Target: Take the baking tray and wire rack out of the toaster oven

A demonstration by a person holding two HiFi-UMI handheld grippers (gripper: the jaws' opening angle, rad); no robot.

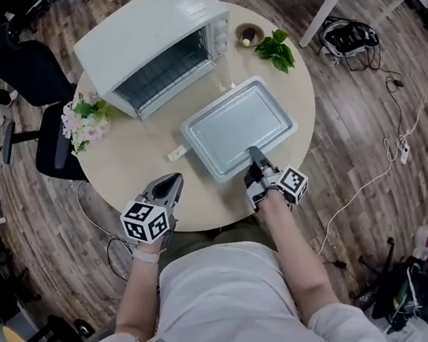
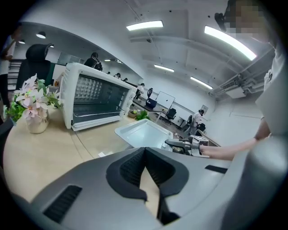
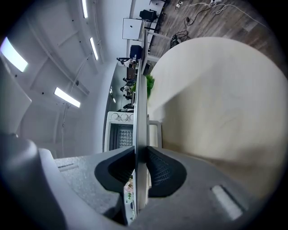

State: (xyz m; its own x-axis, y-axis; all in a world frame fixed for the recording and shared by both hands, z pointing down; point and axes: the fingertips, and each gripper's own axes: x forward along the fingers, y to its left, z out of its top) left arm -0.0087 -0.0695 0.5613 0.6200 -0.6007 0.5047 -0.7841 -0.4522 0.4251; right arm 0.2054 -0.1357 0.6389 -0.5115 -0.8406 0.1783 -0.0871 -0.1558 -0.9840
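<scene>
Well — right hand-held gripper [image 1: 254, 156] pinches rim of baking tray [image 1: 238, 118]

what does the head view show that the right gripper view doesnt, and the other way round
Only the head view: the baking tray as a whole flat rectangle seen from above, the left gripper near the table's edge, and a black office chair.
Only the right gripper view: the right gripper up close, jaws pressed on the tray's rim seen edge-on, plus ceiling light strips.
Both: the tray, the white toaster oven, the round table and the green leaves.
</scene>
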